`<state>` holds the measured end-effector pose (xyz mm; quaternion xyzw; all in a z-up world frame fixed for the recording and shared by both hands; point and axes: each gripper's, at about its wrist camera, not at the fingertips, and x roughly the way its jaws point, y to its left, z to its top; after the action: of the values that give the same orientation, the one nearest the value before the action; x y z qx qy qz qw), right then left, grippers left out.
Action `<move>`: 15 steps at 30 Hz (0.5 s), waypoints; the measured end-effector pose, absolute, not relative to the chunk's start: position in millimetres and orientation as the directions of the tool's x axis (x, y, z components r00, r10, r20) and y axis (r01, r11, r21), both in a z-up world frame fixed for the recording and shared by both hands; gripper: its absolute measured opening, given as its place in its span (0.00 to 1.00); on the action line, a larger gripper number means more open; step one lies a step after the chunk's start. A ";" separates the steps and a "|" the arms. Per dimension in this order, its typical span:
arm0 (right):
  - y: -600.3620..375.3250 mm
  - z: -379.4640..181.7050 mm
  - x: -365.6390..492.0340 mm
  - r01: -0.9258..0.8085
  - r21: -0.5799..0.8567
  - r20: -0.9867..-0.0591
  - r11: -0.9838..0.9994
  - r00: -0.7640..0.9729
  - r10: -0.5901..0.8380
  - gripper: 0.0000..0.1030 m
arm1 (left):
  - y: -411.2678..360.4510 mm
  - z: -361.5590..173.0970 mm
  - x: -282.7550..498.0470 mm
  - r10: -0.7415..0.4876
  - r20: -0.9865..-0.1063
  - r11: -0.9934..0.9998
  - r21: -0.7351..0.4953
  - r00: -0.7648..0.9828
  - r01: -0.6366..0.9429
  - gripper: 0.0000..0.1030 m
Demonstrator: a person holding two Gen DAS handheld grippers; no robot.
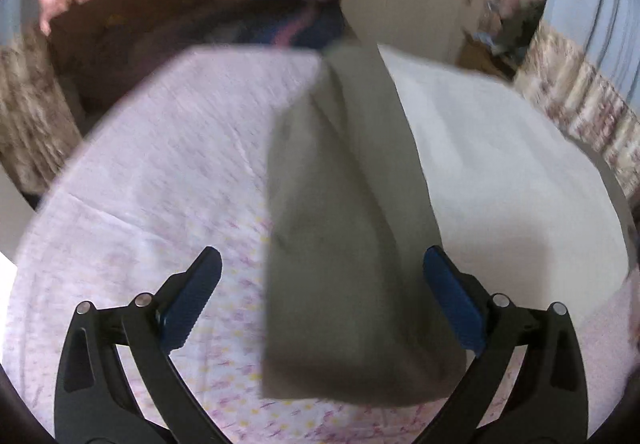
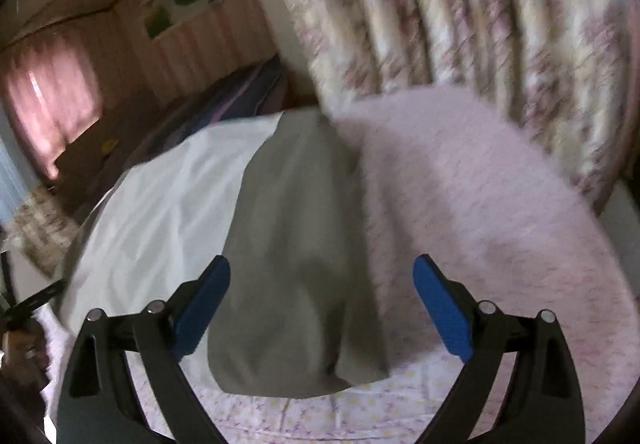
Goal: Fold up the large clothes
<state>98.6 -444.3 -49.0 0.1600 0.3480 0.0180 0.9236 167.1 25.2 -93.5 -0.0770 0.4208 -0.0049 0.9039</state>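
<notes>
Nearest the lens in the left wrist view, the left claw is seen spread wide, its blue pads clear of the cloth on either side and nothing pinched. The right claw is likewise parted in its own view, with the garment's near end lying below the gap and neither pad pressed on it.

The grey garment is laid on the bed, over a pink floral bedsheet, as a long narrow strip running away from the claws; its near hem is shown just ahead of the fingertips. A white cloth is spread beside it, touching along one long edge.

The garment is judged soft, limp and light: no shape would be kept when lifted, and sagging between two holds is to be expected. The weave looks matte, so slipping is thought unlikely once pinched. The near hem's two corners are suggested as grasp points, one per claw, so that the strip may be carried toward its far end.

Beyond the bed, patterned curtains are seen, blurred.
</notes>
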 end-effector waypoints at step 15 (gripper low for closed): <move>-433.3 -53.5 62.4 -0.046 0.214 -0.653 0.976 0.736 0.178 0.06 | 10.0 -84.1 122.8 -0.158 -0.709 0.987 -0.139 0.688 0.084 0.06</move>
<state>62.4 -433.3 -53.5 0.0919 0.3584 0.0604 0.9270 122.8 10.0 -84.1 -0.0476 0.3897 -0.0660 0.9173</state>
